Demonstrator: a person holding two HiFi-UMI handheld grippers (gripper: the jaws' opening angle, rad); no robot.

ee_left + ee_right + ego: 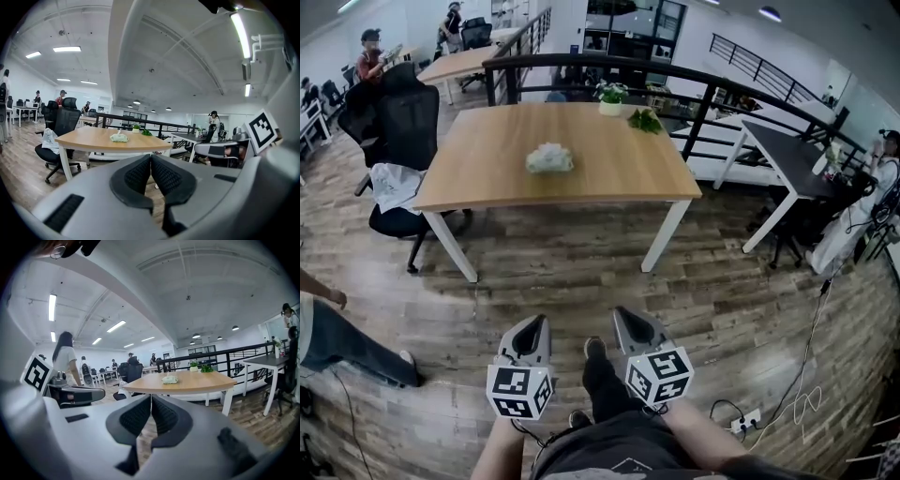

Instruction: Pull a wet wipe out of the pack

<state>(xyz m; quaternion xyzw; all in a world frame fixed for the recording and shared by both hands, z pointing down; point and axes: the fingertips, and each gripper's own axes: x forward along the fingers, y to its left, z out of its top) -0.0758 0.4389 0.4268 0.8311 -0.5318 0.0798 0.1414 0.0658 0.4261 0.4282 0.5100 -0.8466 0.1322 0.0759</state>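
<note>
The pale green wet wipe pack [549, 158] lies near the middle of a wooden table [478, 169], a white tuft sticking up from its top. It shows small and far off in the left gripper view [119, 137] and in the right gripper view [169, 379]. Both grippers are held low over the floor, well short of the table. My left gripper [534, 325] is shut, pads together with nothing between them. My right gripper [625, 318] is shut too and holds nothing.
A potted plant [612, 97] and a loose green sprig [645, 120] sit at the table's far edge. A black office chair [401, 131] with white cloth stands at its left. A black railing [694, 89] runs behind. A darker desk [787, 155] stands right; a person's leg [337, 342] is at left.
</note>
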